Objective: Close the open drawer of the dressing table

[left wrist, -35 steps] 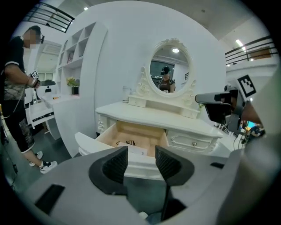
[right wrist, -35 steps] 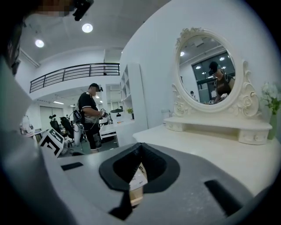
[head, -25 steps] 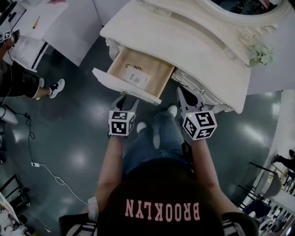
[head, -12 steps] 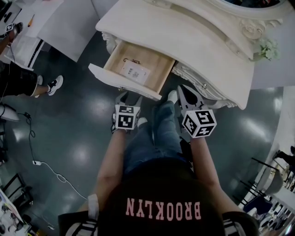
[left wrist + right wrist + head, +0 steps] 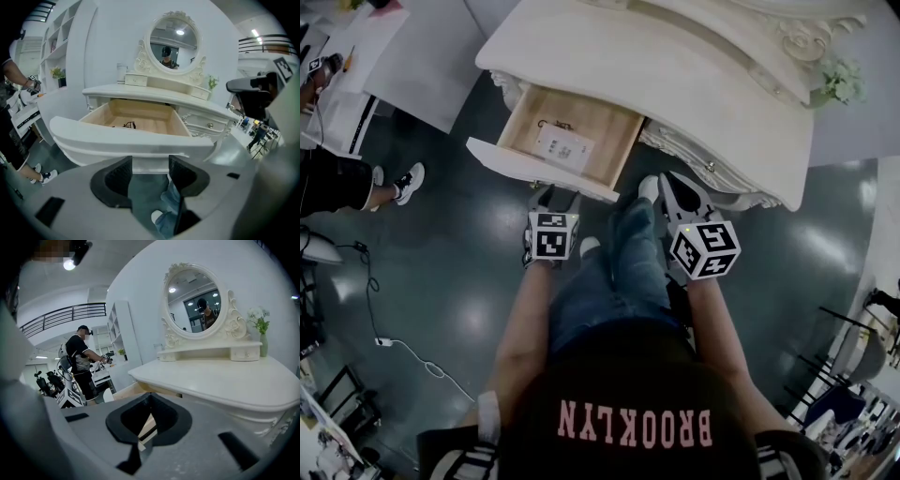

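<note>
The white dressing table (image 5: 675, 84) has its left drawer (image 5: 609, 131) pulled out, showing a wooden floor with a white card (image 5: 562, 146) and a small dark item. My left gripper (image 5: 555, 197) hangs just in front of and slightly below the drawer front (image 5: 525, 167). In the left gripper view the left gripper (image 5: 150, 165) is open, and the drawer front (image 5: 131, 140) fills the view right ahead, with no pad pressing on it. My right gripper (image 5: 675, 190) is to the right, by the table's closed right drawer. The right gripper (image 5: 149, 400) is shut and holds nothing.
My own legs in jeans (image 5: 619, 267) stand under the drawer. Another person (image 5: 328, 173) stands to the left by a white desk (image 5: 403, 56). A cable (image 5: 380, 323) trails on the dark floor. An oval mirror (image 5: 172, 44) and a flower vase (image 5: 837, 84) sit on the table.
Both grippers have sunk a little and stand closer to the drawer front. The left jaws have spread slightly. The drawer is as far out as before.
</note>
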The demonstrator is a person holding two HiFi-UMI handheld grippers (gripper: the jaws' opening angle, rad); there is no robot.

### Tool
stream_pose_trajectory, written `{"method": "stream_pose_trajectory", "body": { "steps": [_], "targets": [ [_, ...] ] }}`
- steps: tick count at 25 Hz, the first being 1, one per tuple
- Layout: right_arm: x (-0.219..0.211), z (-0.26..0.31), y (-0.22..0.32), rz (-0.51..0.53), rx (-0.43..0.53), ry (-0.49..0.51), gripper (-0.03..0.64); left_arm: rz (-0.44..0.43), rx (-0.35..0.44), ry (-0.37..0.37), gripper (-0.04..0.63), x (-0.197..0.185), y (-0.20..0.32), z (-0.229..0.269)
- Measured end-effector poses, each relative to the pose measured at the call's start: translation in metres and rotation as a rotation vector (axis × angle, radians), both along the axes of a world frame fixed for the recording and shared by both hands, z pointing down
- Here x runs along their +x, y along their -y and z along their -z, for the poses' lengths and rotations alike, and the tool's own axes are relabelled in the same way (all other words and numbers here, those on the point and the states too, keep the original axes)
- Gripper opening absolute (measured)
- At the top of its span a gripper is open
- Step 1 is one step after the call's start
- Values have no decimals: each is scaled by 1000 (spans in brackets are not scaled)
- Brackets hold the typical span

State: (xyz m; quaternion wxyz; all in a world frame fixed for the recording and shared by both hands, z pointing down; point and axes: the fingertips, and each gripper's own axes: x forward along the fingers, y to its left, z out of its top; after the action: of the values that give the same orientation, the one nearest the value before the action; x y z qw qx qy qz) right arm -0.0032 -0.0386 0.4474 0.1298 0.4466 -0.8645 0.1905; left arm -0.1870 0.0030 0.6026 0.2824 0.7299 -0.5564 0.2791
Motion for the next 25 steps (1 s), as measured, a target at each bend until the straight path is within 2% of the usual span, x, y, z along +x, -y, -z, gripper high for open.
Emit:
{"method": "stream_pose_trajectory", "body": {
  "steps": [25],
  "targets": [
    [23, -6, 37, -38, -22, 46, -3, -11, -23, 4, 221, 12, 29, -1]
  ]
}}
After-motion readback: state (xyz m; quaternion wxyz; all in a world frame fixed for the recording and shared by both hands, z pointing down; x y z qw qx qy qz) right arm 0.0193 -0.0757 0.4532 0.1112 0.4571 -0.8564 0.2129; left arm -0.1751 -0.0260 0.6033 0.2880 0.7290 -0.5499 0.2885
